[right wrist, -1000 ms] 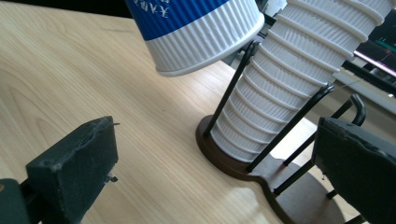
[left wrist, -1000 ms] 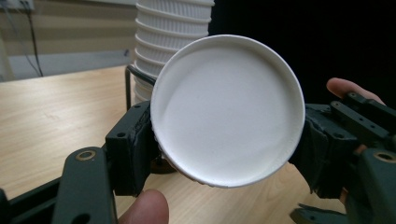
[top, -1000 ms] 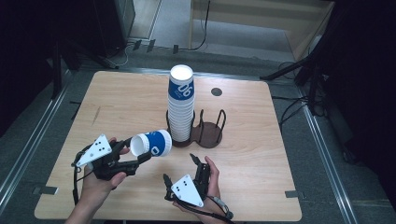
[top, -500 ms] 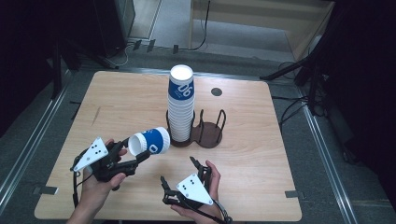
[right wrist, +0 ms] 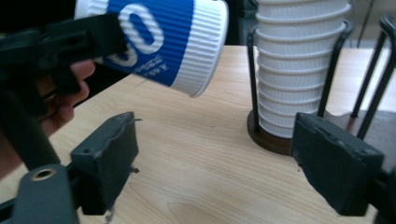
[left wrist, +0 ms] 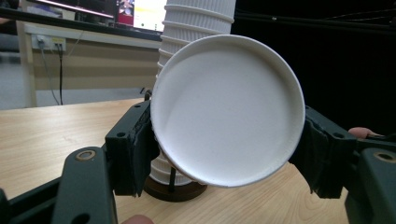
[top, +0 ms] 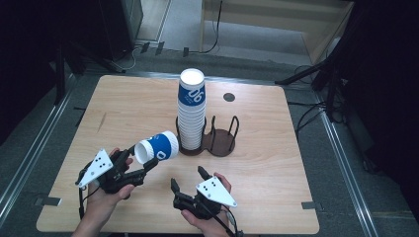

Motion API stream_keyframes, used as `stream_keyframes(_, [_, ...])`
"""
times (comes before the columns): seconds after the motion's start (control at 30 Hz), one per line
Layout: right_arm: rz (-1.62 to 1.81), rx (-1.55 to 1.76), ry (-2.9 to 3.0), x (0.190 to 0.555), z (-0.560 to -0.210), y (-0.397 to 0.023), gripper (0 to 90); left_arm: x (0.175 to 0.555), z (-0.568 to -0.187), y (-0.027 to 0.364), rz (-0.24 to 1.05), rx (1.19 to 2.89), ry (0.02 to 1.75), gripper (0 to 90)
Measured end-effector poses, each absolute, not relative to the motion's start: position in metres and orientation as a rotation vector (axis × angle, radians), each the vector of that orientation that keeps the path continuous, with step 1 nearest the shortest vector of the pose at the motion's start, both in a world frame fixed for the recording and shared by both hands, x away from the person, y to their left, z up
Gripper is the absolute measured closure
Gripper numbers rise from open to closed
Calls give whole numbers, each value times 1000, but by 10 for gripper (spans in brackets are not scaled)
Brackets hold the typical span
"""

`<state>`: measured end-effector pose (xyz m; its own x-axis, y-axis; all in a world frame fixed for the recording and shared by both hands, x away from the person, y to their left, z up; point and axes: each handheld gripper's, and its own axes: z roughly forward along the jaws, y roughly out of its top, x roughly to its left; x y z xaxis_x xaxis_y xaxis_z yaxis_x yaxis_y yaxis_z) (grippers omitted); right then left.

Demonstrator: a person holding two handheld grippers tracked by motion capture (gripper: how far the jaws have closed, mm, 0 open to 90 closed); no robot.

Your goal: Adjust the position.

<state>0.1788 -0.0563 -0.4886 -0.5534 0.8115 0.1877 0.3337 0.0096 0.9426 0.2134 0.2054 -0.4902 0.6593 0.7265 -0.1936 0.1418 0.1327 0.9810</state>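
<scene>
Left gripper (top: 143, 170) clamps a blue-and-white paper cup (top: 157, 147) on its side between both jaws, above the desk's (top: 276, 148) near-left area, just beside the cup stack (top: 191, 112). Right gripper (top: 188, 183), empty, jaws part-open, has just been closing.

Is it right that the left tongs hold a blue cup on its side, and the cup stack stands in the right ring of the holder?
Not quite: the stack stands in the left ring of the holder, as the high view shows. The left tongs do hold the blue cup on its side.
</scene>
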Motion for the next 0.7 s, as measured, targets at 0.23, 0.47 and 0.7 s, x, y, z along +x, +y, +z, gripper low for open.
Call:
stream_keyframes(0.23, [1614,1355,1849,180,-483,-48,58,213,-492,203,500,1389,776,296])
stream_keyframes(0.47, [1715,1502,1723,182,-483,-42,43,214,-496,202,507,1370,768,296])
stream_keyframes(0.7, [1889,1763,1546,186,-477,-46,43,214,-498,200,509,1371,764,296])
